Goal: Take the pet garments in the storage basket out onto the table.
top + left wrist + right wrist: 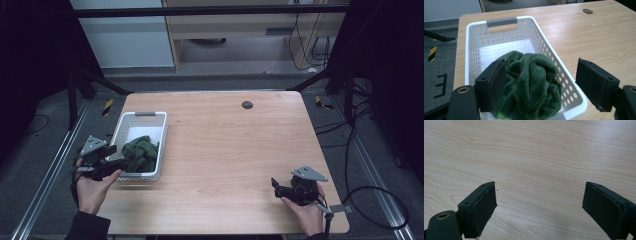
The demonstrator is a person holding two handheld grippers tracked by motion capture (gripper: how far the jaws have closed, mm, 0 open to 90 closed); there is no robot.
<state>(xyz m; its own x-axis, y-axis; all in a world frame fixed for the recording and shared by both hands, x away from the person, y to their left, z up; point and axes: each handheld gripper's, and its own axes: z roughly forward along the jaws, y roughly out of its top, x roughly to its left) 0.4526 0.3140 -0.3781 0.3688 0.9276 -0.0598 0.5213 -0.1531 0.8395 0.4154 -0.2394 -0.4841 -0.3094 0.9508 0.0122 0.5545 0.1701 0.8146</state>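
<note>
Nowhere is any lettering legible. Inside the white perforated plastic basket (159, 136) lies a crumpled dark-green plush cloth (529, 82); the left gripper (541, 86) gapes wide at its near end. Well right of the basket, the right gripper (539, 207) spreads wide over the bare wooden table (536, 157).

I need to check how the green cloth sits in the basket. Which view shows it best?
The left gripper view: the green cloth lies bunched at the near end of the white basket, close up between the open jaws. The high view shows it small and dark. The right gripper view looks at bare table.
</note>
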